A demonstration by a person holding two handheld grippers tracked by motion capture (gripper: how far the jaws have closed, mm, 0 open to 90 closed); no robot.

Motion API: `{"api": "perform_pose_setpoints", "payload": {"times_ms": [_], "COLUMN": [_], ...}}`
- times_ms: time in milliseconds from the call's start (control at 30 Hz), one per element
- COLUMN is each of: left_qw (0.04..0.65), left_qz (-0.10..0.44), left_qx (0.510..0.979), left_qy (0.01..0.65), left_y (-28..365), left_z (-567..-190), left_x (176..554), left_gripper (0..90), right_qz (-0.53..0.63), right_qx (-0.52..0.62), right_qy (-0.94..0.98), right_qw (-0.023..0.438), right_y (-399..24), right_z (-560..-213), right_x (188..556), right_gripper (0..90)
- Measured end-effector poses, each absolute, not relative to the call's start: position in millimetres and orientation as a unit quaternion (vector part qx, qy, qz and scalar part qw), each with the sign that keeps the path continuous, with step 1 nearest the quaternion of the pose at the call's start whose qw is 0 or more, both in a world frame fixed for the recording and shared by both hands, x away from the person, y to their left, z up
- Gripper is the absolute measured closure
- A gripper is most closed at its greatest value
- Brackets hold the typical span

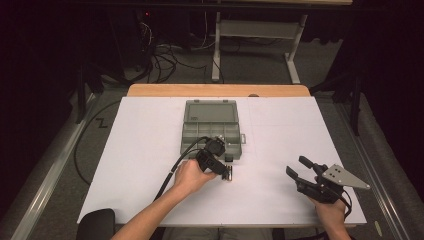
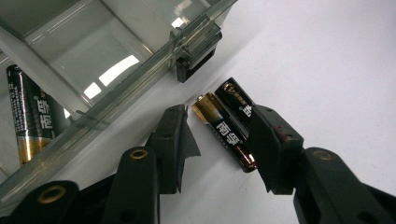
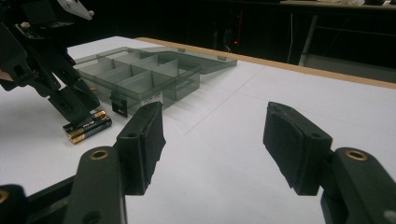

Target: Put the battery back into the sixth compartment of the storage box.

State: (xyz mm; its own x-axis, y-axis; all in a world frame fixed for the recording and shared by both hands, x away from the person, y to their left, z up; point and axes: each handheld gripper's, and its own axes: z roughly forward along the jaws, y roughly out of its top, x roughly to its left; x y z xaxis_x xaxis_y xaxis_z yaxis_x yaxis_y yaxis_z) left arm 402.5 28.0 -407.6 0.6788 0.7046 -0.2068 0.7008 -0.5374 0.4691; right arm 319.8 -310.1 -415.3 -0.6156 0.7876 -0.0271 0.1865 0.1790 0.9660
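Two black-and-gold batteries [image 2: 223,130] lie side by side on the white table just in front of the open grey compartment box [image 1: 212,131]. My left gripper [image 2: 219,119] points down over them with its jaws astride the pair. The left pad stands clear of them and the right pad sits close against the farther battery, so the jaws are open. The right gripper view shows the same batteries [image 3: 88,126] under the left gripper [image 3: 70,100]. A third battery [image 2: 28,112] lies in a box compartment. My right gripper [image 1: 296,165] rests at the front right, open and empty.
The box lid [image 1: 210,111] lies flat behind its tray, and a black latch [image 2: 196,63] juts from the front wall near the batteries. The white sheet [image 1: 280,130] covers the table; a wooden edge [image 1: 220,90] runs along the back. Cables trail from both grippers.
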Motion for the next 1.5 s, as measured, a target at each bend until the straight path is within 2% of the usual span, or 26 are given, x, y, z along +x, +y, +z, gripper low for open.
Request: {"api": "perform_pose_setpoints", "payload": {"times_ms": [733,1500], "left_qw": [0.263,0.239], "left_qz": [0.001,0.014], "left_qx": [0.878,0.887], "left_qy": [0.400,0.395], "left_y": [26.4,30.0], "left_z": [-409.2,-411.8], "left_x": [403.0,405.4], "left_gripper": [57.0,67.9], "right_qz": [0.543,0.543], "right_qx": [0.339,0.340], "right_qy": [0.717,0.717], "right_qw": [0.277,0.276], "right_y": [-310.0,-310.3], "right_z": [-415.3,-415.3], "right_x": [319.8,319.7], "right_gripper": [40.0,40.0]}}
